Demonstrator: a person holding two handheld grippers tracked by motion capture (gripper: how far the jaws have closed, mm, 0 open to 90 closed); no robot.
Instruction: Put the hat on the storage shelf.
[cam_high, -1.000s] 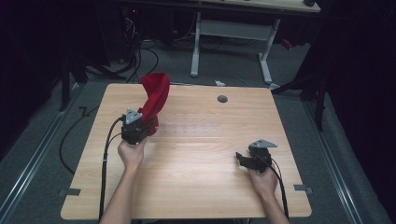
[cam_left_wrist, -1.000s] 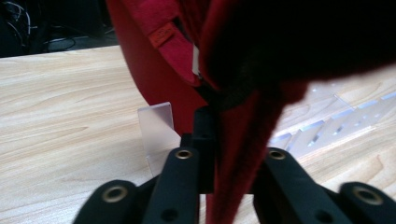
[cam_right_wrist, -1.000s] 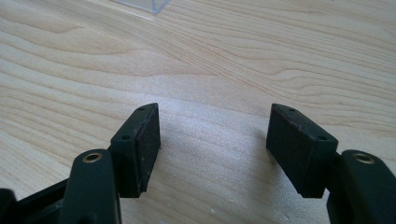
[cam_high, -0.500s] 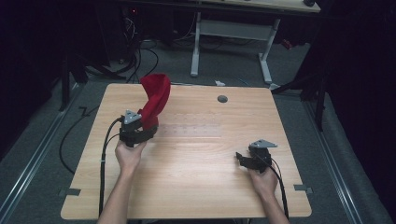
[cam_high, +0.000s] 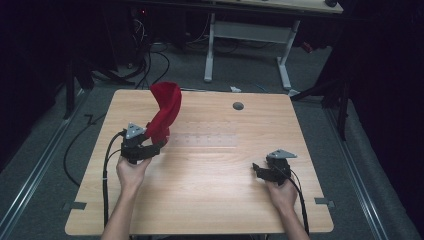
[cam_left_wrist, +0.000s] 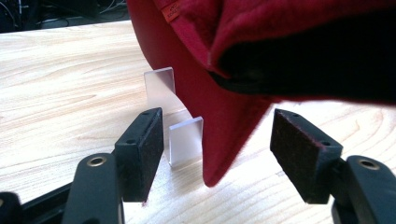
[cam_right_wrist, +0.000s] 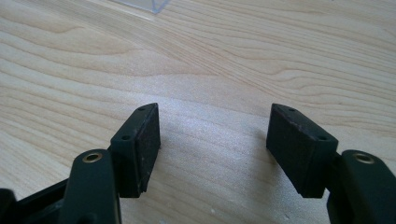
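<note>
A red cap (cam_high: 165, 111) stands upright at the left of the wooden table (cam_high: 210, 200), leaning on clear plastic posts (cam_left_wrist: 186, 140). My left gripper (cam_high: 153, 146) sits just in front of it, and its jaws have just been opening. In the left gripper view the red cap's (cam_left_wrist: 196, 60) pointed lower edge hangs between the pads (cam_left_wrist: 144, 144) without touching either one. My right gripper (cam_high: 258, 170) rests near the table's front right. In the right gripper view it (cam_right_wrist: 215, 130) stands open over bare wood, with nothing between its pads.
A long clear plastic rack (cam_high: 205, 140) lies flat across the table's middle, to the right of the cap. A grey cable hole (cam_high: 238, 106) sits near the far edge. A white-legged desk (cam_high: 247, 35) stands behind the table, and cables trail on the floor at left.
The left gripper let go of the red cap, opened its jaws and drew back a little toward the near edge. The cap stays up. The right gripper kept still.
</note>
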